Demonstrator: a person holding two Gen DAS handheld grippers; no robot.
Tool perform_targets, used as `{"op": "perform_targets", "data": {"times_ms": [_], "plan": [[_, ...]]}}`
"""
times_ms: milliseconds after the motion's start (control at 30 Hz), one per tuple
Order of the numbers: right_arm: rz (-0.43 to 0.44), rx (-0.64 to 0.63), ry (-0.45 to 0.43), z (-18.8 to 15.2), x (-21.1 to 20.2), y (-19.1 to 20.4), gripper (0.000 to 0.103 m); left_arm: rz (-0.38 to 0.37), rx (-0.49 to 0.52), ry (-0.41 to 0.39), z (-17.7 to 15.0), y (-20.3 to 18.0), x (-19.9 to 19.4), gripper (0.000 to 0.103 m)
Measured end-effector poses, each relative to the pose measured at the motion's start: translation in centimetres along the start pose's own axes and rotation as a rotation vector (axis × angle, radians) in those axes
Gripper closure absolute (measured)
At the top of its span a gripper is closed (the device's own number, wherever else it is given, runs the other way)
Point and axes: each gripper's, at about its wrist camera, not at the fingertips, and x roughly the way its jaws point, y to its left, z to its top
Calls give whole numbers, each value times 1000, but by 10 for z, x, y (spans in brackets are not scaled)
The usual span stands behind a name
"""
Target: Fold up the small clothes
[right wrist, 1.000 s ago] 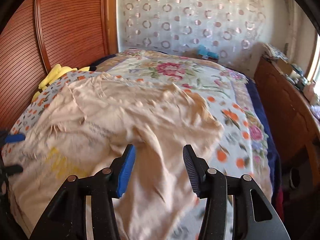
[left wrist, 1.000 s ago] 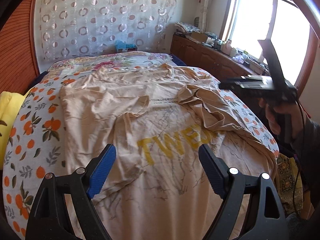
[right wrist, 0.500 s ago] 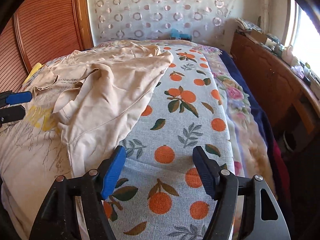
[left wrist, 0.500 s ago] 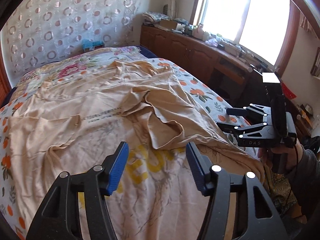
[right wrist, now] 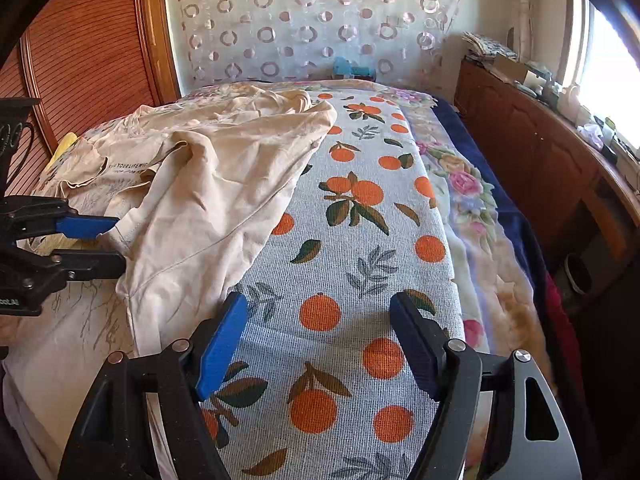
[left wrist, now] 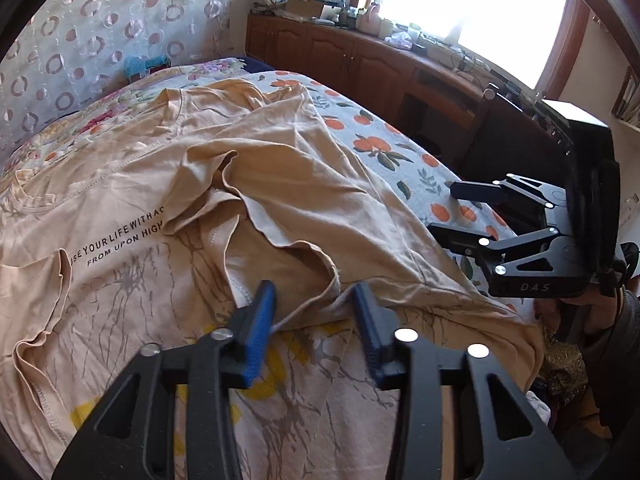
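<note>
A beige T-shirt (left wrist: pixel 132 196) with black lettering and a yellow print lies spread on the bed, its right sleeve folded in over the chest. It also shows in the right wrist view (right wrist: pixel 208 184). My left gripper (left wrist: pixel 314 322) is open, its blue pads on either side of the folded sleeve's cuff edge (left wrist: pixel 334 280). My right gripper (right wrist: pixel 318 344) is open and empty over the bare orange-print sheet (right wrist: pixel 360 240), beside the shirt's right edge. The right gripper also appears in the left wrist view (left wrist: pixel 452 212), the left gripper in the right wrist view (right wrist: pixel 104 240).
A wooden headboard (right wrist: pixel 84 52) stands at the left. A long wooden cabinet (left wrist: pixel 360 64) with clutter runs under the window on the right. A floral blanket (right wrist: pixel 468 188) covers the bed's right side. A yellow cloth (right wrist: pixel 66 142) lies by the headboard.
My left gripper has swung right and moved down to the folded sleeve's cuff, its jaws narrowing. My right gripper has moved off the shirt onto the sheet and opened wider.
</note>
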Motion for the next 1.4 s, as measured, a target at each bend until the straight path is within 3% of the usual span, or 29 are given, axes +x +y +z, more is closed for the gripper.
{"op": "perform_targets", "data": {"times_ms": [33, 133, 333, 467, 500, 567, 600, 667, 733, 1067, 1233, 1400], "plan": [[0, 0, 0, 0, 0, 0, 27, -6, -4, 1, -1, 0, -1, 87], [-1, -1, -1, 1, 2, -3, 27, -68, -29, -6, -5, -2, -14, 96], [-1, -2, -1, 1, 2, -3, 27, -58, -18, -48, -27, -18, -56, 96], [-1, -2, -1, 0, 1, -3, 27, -41, -31, -50, -34, -17, -64, 95], [-1, -2, -1, 0, 1, -3, 27, -43, -33, -51, -35, -16, -64, 92], [-1, -2, -1, 0, 1, -3, 27, -28, -40, -50, -35, -11, -64, 75], [0, -2, -1, 0, 1, -3, 27, -17, -45, -54, -34, -8, -64, 57], [0, -2, -1, 0, 1, -3, 27, 1, -57, -77, -34, -1, -67, 44], [-1, -2, -1, 0, 1, -3, 27, 35, -74, -77, -34, 8, -69, 25], [0, -2, -1, 0, 1, -3, 27, 71, -174, -108, -39, 62, -91, 25], [0, -2, -1, 1, 1, -3, 27, 210, -168, -135, -44, 86, -108, 18], [0, -2, -1, 0, 1, -3, 27, 254, -186, -130, -53, 107, -114, 15]]}}
